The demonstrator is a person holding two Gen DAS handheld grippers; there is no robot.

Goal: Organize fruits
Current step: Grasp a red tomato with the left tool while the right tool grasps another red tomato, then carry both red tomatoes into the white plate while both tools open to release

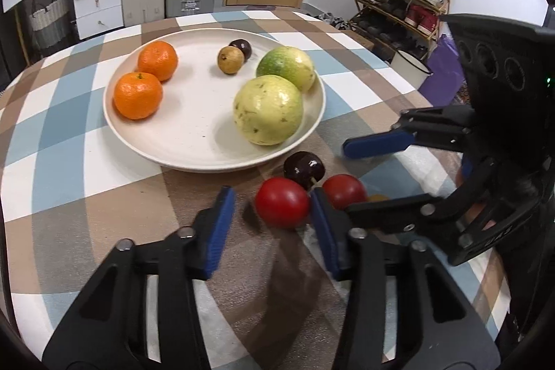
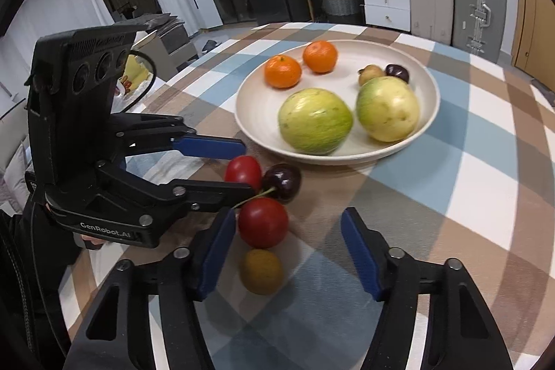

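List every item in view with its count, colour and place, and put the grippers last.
plate: one, cream, middle of the table
oranges: two, orange, on the plate's left side, side by side
large round fruits: two, yellow-green, on the plate's right side
small fruits: two, one tan and one dark purple, at the back of the plate
red fruits: two, red, on the tablecloth in front of the plate
dark fruit: one, dark purple, on the cloth beside the plate's rim
small brownish fruit: one, on the cloth nearest the right gripper
tablecloth: one, checked blue, brown and white
left gripper: open, around a red fruit
right gripper: open
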